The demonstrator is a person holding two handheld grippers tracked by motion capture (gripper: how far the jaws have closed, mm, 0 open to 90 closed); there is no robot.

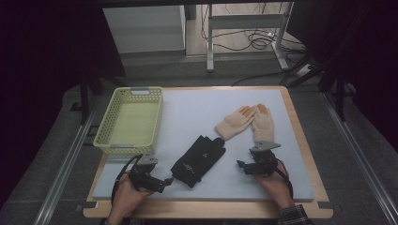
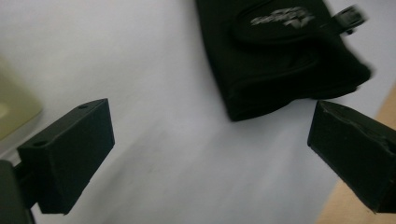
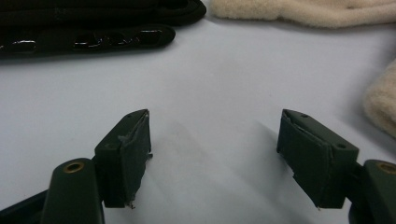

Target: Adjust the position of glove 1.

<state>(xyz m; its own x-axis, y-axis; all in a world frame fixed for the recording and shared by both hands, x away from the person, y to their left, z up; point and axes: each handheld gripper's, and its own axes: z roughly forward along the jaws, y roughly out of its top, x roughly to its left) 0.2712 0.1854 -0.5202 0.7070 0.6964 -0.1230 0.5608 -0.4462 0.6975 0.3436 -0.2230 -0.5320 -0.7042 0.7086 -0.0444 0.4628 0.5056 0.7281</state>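
**Two hand-held grippers, both released, beside two pairs of gloves**

The left gripper, held in the person's left hand, has its two black jaws spread wide with nothing between them; in the left gripper view they frame bare mat just short of the cuff of the black fabric gloves with white lettering. The right gripper, in the right hand, is likewise released, its jaws parted over bare mat in the right gripper view.

Count: two grippers, two hands, one basket, one mat. The black gloves lie between the grippers near the front of the pale blue-grey foam mat; they appear stacked, so their number is hard to confirm. Two cream knitted gloves with orange fingertips lie farther back, just beyond the right gripper, their fingertips meeting. One pale green perforated plastic basket sits at the mat's left edge.

In the right gripper view the black gloves and cream gloves are cut off by the upper frame edge. The left gripper view is slightly blurred, and the basket shows as a corner.
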